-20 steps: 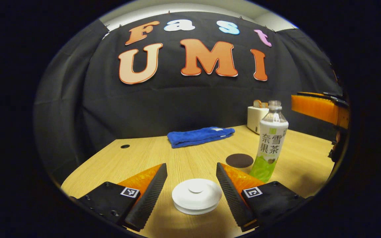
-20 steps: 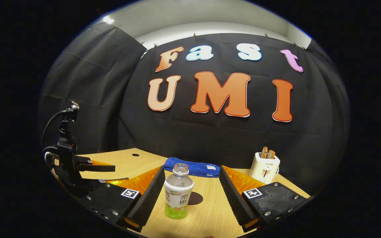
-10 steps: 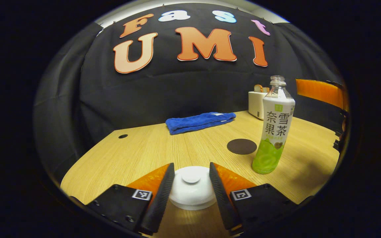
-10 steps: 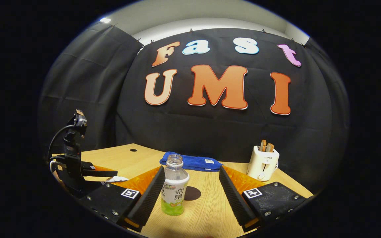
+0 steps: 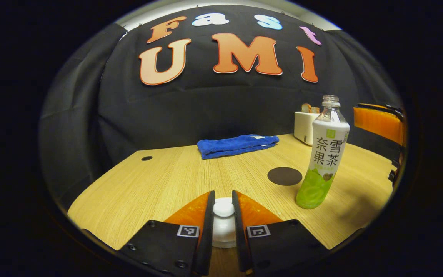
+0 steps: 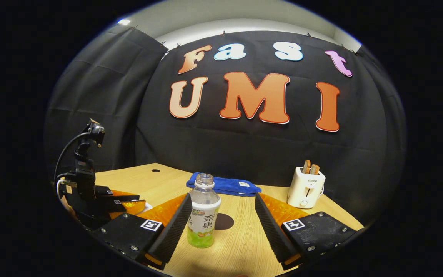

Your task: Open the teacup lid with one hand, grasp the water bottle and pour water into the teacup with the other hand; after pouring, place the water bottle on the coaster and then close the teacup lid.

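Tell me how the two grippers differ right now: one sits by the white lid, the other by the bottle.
The left gripper is closed on the knob of the white lid; the right gripper is wide open. The left gripper touches its target, while the right gripper merely frames the water bottle, which stands upright nearer one finger, with no clear contact. Both sit low over the wooden table.

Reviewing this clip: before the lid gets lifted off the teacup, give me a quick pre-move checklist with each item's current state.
1. Left gripper shut on the knob of the teacup lid: ok.
2. Right gripper open around the water bottle: ok; not gripping yet.
3. Water bottle upright, cap off: ok.
4. Coaster free for the bottle: ok.
5. Teacup under the lid steady: cannot tell, hidden by the fingers.
6. Blue towel and toaster far back from the work area: ok.
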A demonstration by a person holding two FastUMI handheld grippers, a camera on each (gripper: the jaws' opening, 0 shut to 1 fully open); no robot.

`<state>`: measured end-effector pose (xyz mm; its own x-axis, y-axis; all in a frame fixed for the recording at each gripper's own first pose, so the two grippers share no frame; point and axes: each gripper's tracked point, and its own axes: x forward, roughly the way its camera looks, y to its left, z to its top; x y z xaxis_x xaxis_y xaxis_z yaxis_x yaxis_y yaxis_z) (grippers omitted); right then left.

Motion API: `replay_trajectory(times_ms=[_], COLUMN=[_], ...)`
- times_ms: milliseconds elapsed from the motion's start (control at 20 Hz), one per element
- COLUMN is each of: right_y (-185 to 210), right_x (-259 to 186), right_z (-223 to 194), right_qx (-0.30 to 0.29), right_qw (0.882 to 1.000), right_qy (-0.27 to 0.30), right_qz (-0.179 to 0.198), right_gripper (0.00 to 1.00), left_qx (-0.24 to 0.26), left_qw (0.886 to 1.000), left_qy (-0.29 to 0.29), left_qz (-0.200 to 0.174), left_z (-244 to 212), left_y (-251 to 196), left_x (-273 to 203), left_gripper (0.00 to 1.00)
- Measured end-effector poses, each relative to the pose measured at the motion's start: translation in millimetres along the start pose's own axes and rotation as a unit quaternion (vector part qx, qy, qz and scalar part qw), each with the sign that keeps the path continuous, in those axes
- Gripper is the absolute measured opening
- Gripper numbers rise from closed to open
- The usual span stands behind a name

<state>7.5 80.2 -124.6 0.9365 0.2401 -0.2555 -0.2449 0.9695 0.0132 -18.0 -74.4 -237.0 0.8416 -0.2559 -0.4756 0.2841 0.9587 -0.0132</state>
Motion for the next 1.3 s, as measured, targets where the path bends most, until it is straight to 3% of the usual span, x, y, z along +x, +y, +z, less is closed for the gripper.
replay_trajectory(times_ms=[150, 200, 500, 750, 800, 1050, 1300], right_y=[7.4, 10.3, 27.5, 43.7, 43.7, 46.0, 50.9], right_x=[0.1, 0.1, 8.0, 21.0, 23.8, 38.5, 44.4], right_z=[-7.5, -9.6, -30.3, -58.5, -64.3, -87.2, -96.0], right_qx=[-0.009, -0.012, -0.030, -0.021, -0.021, -0.007, 0.009], right_qw=[1.000, 1.000, 0.998, 0.996, 0.995, 0.993, 0.990], right_qy=[0.011, 0.014, 0.043, 0.080, 0.087, 0.117, 0.136], right_qz=[0.008, 0.011, 0.025, 0.039, 0.037, 0.030, 0.035], right_gripper=[0.99, 0.99, 0.98, 0.96, 0.95, 0.86, 0.70], left_qx=[-0.008, -0.008, -0.010, -0.011, -0.013, -0.025, -0.018], left_qw=[1.000, 1.000, 0.998, 0.997, 0.996, 0.995, 0.993], left_qy=[-0.009, -0.013, -0.043, -0.055, -0.055, -0.050, -0.053], left_qz=[0.004, 0.008, 0.041, 0.062, 0.066, 0.086, 0.102], left_z=[6.3, 10.0, 32.6, 38.3, 38.2, 31.0, 26.7], left_y=[3.5, 6.4, 30.5, 50.0, 53.5, 75.1, 89.1], left_x=[-1.9, -2.6, -12.9, -24.0, -25.9, -32.4, -40.0], left_gripper=[0.27, 0.31, 0.27, 0.31, 0.27, 0.28, 0.27])
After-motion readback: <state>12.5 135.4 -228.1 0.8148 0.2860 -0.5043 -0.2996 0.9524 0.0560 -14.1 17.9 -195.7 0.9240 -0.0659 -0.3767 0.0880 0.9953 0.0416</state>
